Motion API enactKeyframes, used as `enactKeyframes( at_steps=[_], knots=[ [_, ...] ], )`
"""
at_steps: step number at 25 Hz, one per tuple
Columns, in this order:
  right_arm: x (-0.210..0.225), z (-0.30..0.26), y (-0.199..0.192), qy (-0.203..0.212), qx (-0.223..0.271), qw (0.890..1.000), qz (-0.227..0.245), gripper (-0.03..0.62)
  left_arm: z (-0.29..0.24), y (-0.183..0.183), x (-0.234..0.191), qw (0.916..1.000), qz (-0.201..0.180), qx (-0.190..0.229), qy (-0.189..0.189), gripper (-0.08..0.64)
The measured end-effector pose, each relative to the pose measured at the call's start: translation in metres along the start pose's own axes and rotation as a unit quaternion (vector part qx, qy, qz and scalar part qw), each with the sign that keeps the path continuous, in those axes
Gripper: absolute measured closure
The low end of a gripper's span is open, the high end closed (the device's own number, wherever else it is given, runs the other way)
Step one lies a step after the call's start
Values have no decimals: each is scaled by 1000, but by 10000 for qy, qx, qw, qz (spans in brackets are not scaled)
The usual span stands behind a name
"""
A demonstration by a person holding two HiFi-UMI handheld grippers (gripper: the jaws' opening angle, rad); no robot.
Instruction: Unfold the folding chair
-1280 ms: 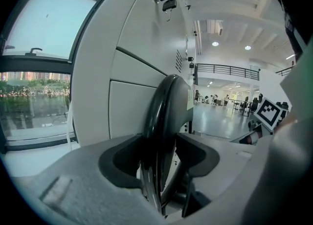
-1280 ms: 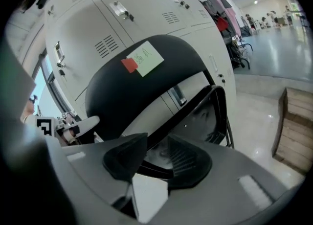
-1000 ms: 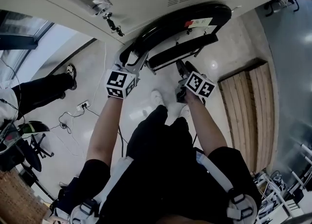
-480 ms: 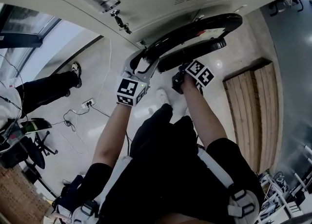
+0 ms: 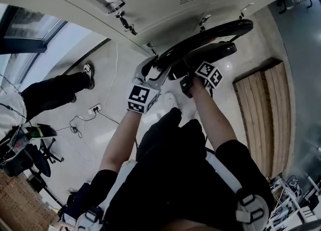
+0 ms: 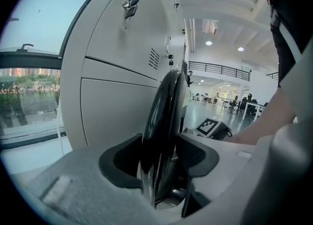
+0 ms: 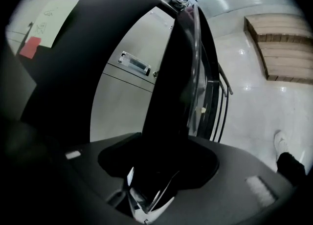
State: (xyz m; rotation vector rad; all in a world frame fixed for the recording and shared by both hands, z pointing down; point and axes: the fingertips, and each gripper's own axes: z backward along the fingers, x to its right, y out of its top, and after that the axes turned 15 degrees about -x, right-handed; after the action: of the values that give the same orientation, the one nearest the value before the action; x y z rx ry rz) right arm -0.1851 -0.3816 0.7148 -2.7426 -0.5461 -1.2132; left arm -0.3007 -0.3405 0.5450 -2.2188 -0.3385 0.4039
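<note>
The black folding chair stands on its edge against the lockers. Its curved backrest rim (image 5: pixel 213 35) arcs above the flat seat panel (image 5: pixel 208 53). My left gripper (image 5: pixel 154 72) is shut on the backrest rim (image 6: pixel 164 116), which runs upright between both pads. My right gripper (image 5: pixel 187 78) is at the seat's near edge. The dark seat panel (image 7: pixel 172 92) stands between its jaws, which are closing on it. The backrest (image 7: pixel 73 67), with a paper label, fills the left of the right gripper view.
White lockers (image 5: pixel 160 4) stand right behind the chair. A wooden platform (image 5: pixel 263 109) lies on the floor at the right. Another person's leg and shoe (image 5: pixel 60 89) and a power strip with cables (image 5: pixel 93 109) are at the left. My own white shoes (image 5: pixel 176 102) are under the chair.
In the head view the chair and both grippers have shifted up and to the right. The right gripper has rolled and sits lower on the seat's edge, which now lies closer under the backrest.
</note>
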Motion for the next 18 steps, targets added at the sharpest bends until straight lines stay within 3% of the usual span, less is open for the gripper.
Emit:
enactKeyframes(
  at_steps=[5, 12, 18],
  knots=[
    [10, 11, -8, -52, 22, 10000, -5, 385, -3, -1, 10, 9998, -39, 112, -135, 342],
    [37, 33, -26, -73, -175, 9996, 195, 405, -4, -8, 15, 9991, 359, 62, -198, 340],
    [71, 53, -44, 275, -208, 9993, -165, 439, -8, -15, 16, 9991, 404, -83, -127, 341]
  ],
)
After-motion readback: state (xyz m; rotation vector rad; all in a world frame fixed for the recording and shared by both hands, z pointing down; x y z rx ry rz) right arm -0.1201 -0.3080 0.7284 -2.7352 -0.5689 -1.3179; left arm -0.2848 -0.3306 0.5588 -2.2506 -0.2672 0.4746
